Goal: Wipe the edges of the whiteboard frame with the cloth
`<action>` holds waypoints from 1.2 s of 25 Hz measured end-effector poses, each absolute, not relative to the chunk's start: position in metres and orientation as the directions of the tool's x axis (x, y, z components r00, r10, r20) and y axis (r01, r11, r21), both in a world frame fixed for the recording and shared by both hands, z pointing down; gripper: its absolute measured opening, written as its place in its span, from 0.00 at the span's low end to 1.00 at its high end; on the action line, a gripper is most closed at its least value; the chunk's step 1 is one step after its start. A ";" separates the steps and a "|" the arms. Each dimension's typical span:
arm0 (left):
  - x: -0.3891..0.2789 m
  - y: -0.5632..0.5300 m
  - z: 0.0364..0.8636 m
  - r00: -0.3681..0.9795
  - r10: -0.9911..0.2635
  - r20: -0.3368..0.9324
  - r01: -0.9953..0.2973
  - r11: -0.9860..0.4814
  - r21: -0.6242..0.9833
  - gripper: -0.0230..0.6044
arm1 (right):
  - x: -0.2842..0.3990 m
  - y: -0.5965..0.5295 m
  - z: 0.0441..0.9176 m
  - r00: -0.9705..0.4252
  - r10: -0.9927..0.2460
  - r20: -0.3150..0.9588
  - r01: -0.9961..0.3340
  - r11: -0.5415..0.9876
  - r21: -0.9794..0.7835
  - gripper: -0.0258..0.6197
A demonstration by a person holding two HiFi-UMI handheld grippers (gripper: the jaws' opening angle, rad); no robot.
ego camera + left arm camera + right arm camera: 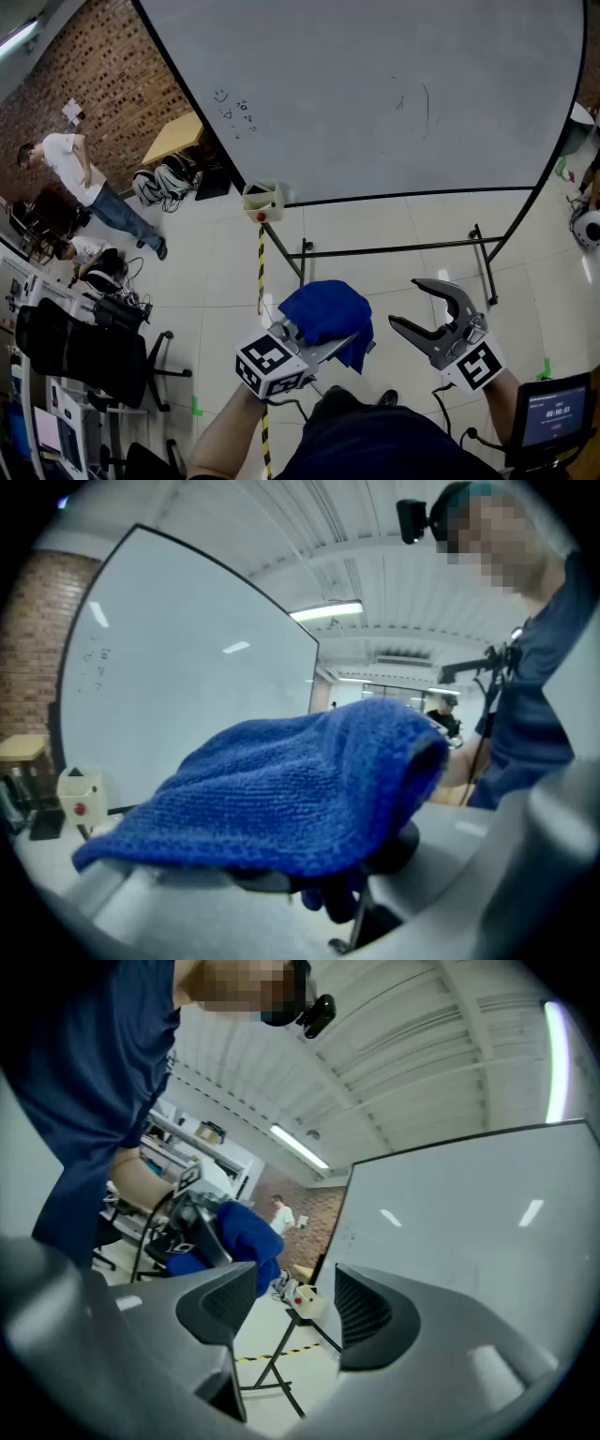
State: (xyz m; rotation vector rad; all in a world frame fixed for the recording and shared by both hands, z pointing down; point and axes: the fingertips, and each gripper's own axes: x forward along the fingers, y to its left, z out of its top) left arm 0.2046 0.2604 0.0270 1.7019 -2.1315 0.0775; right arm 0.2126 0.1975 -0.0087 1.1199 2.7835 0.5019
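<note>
The cloth (328,314), blue and nubbly, lies bunched over the left gripper (314,351). That gripper's jaws are fully closed, with a fold of cloth pinched between them. In the left gripper view the cloth drapes across the top of the jaws and a loose corner hangs below.

It looks soft, light and limp, so it will likely sag unless it is pressed against something, and the looped pile should keep it from sliding out of the pinch. The present hold on a fold seems sound. A thick wad leading ahead of the jaw tips would probably meet the frame best, and the hanging corner might snag.

The right gripper (412,302), just to the right of the left one, stands partly open with nothing between its jaws.

The whiteboard (375,94) is ahead of both grippers and well apart from them, its dark frame (412,196) not yet touched.
</note>
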 end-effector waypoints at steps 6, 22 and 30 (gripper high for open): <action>0.197 0.261 -0.009 0.108 -0.939 0.326 -0.957 -0.009 0.291 0.28 | 0.203 0.259 -0.027 -0.473 0.871 0.136 0.804 0.364 0.470 0.66; 0.029 0.329 -0.048 0.349 -0.934 0.080 -0.823 -0.265 0.502 0.28 | 0.015 0.385 -0.052 -0.374 0.899 0.229 0.784 0.175 0.595 0.72; 0.038 0.329 -0.025 0.324 -0.942 -0.084 -0.700 -0.298 0.649 0.35 | 0.032 0.402 -0.012 -0.228 0.921 0.316 0.873 0.050 0.485 0.48</action>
